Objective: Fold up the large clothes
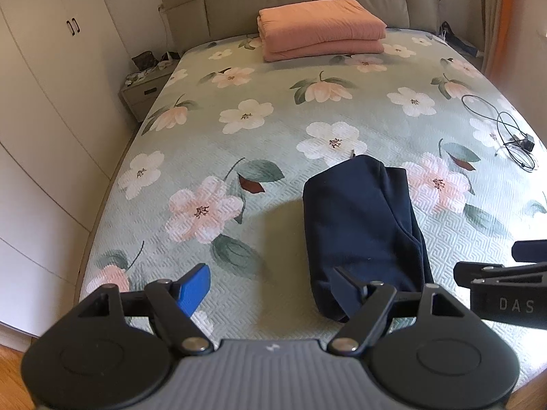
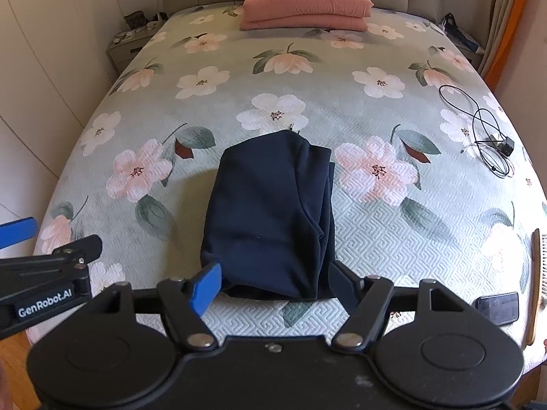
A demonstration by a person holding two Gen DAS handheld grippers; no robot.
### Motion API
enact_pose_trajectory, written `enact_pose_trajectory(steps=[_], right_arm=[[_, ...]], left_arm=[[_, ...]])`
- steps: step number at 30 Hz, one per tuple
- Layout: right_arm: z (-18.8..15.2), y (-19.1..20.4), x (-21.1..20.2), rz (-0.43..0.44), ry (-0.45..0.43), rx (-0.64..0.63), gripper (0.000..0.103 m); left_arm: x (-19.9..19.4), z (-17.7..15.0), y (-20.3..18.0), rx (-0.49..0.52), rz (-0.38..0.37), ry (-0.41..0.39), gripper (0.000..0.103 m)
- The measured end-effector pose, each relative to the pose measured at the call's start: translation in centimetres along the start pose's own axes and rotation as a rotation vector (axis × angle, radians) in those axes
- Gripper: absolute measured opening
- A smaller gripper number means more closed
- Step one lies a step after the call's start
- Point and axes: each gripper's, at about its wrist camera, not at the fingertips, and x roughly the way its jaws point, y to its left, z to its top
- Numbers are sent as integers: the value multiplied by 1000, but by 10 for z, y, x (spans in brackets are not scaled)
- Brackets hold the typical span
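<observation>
Folded navy garment (image 2: pixel 270 215) lies on floral bedspread (image 2: pixel 342 78), both grippers empty

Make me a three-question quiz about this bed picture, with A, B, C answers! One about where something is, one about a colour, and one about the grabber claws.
1. Where is the pink folded blanket?
A. at the head of the bed, by the headboard
B. on the floor
C. on top of the dark garment

2. What colour is the folded garment in the middle of the bed?
A. red
B. dark navy
C. yellow

3. How are the left gripper and the right gripper?
A. both open, holding nothing
B. both shut on the garment
C. one holds the black cable

Answers:
1 A, it lies against the headboard.
2 B, the cloth is very dark blue.
3 A, the fingers of each are spread apart with nothing between them.
</observation>
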Motion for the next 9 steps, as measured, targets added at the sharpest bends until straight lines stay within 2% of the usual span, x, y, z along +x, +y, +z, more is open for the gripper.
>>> enact_pose_trajectory(steps=[9], right_arm=[[1, -3, 5, 0, 10, -2, 84]], left_arm=[[1, 3, 1, -13, -11, -33, 80]])
